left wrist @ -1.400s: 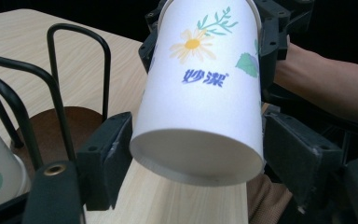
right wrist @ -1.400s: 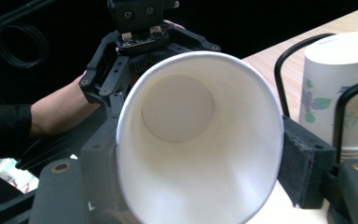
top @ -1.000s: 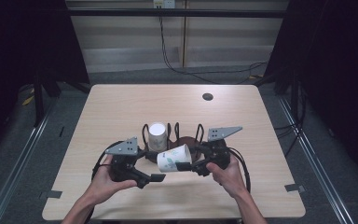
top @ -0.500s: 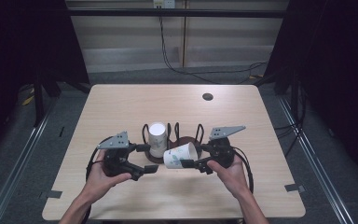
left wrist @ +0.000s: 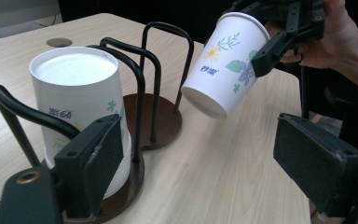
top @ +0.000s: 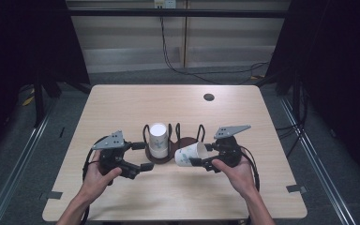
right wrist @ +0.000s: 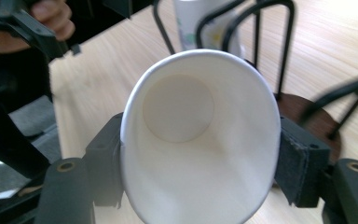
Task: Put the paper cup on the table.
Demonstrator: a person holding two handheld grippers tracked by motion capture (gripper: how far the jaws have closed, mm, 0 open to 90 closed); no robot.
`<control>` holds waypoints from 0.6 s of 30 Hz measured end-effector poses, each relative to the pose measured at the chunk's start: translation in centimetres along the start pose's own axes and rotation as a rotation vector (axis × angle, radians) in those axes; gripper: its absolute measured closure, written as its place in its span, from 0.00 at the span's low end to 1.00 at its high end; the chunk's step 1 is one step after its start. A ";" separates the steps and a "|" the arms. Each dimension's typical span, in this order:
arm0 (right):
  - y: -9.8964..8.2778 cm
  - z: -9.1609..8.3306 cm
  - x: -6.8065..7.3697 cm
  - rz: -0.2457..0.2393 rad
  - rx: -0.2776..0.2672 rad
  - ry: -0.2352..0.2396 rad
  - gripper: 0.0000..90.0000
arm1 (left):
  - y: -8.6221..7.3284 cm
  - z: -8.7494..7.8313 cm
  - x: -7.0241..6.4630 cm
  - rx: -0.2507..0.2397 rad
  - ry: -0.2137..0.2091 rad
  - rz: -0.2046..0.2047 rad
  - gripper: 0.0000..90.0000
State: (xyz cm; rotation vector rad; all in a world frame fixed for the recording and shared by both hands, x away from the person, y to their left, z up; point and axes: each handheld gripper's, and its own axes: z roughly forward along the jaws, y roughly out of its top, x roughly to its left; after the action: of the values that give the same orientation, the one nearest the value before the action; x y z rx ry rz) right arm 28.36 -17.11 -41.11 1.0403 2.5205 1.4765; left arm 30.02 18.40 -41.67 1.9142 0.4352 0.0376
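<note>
Standing inverted in the wire rack (top: 187, 136), one paper cup (top: 158, 139), another cup (top: 191, 154) empty.

Small blue print on both paper cups (left wrist: 226, 65) (left wrist: 77, 100); too blurred to read.

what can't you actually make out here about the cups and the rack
- Held paper cup: its printed outside is hidden in the right gripper view, which looks into its mouth.
- Upside-down cup stack: how many cups are nested is hidden by the left gripper's near pad in the left gripper view, and too small in the high view.
- Wire rack: its right side is blurred in the right gripper view.
- Blue print on the cups: too small to read.
</note>
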 end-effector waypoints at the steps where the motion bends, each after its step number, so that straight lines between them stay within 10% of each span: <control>1: 0.0 -0.3 -0.1 -0.001 0.006 -0.010 0.33 | 0.0 -0.1 0.0 -0.002 -0.001 -0.005 0.17; 18: -0.9 -3.0 -1.9 0.037 0.075 -0.085 0.33 | -0.6 -2.0 1.9 -0.055 0.021 -0.008 0.17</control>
State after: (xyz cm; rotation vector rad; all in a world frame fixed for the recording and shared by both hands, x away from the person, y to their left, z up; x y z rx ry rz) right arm 28.27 -20.74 -40.69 1.1410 2.5284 1.3255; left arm 31.16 20.97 -41.79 1.8589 0.4522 0.0640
